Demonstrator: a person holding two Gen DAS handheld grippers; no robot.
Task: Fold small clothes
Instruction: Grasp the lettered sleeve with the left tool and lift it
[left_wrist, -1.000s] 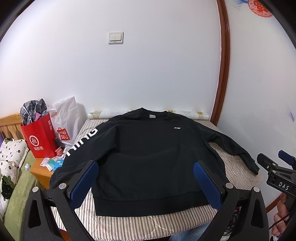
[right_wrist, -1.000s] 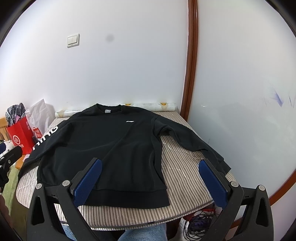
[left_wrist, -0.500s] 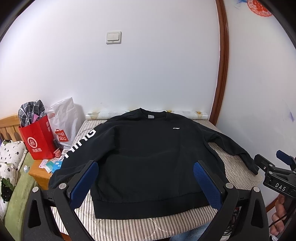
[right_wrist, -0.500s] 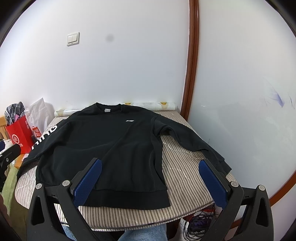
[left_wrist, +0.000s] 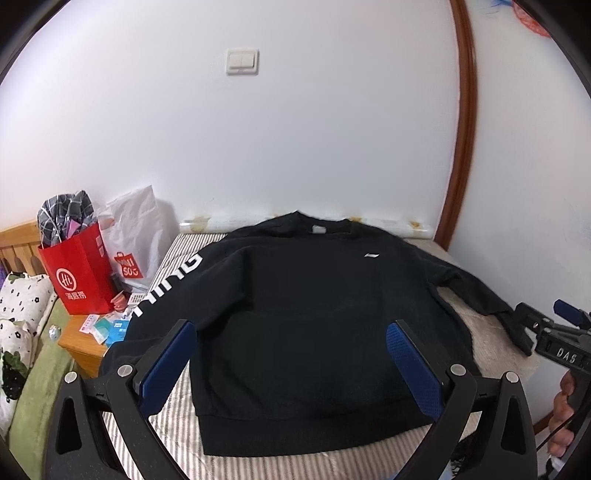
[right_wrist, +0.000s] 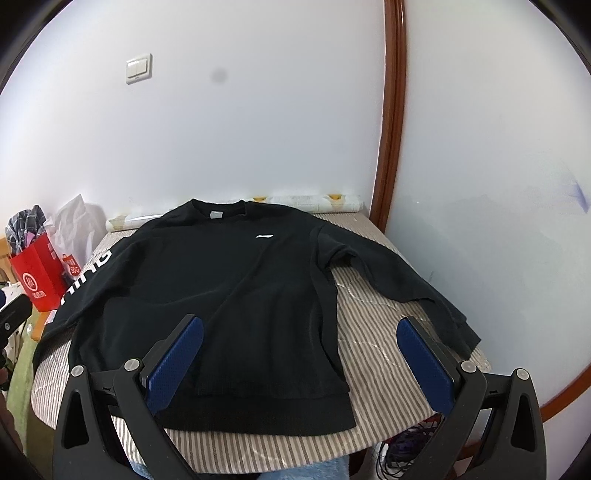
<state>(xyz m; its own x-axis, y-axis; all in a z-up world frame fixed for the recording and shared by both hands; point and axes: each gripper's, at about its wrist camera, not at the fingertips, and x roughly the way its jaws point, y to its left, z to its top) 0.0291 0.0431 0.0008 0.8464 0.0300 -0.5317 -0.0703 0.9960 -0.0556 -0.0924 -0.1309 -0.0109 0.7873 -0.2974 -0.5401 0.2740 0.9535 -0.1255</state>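
A black long-sleeved sweatshirt (left_wrist: 310, 317) lies flat, front up, on a striped table (left_wrist: 258, 465), collar toward the wall. White letters run down its left sleeve (left_wrist: 166, 291); the right sleeve (right_wrist: 399, 280) stretches to the table's right edge. The sweatshirt also shows in the right wrist view (right_wrist: 221, 302). My left gripper (left_wrist: 291, 362) is open and empty above the hem. My right gripper (right_wrist: 299, 358) is open and empty above the hem's right side. The right gripper also shows at the right edge of the left wrist view (left_wrist: 554, 332).
A red paper bag (left_wrist: 79, 273) and a white plastic bag (left_wrist: 136, 240) stand on a small wooden cabinet (left_wrist: 81, 347) left of the table. A bed with a floral pillow (left_wrist: 18, 325) lies further left. White walls and a brown trim (right_wrist: 391, 110) close the back and right.
Both grippers have shifted slightly, with the sweatshirt sitting a little higher in the views. Both stay open and the sweatshirt has not moved.
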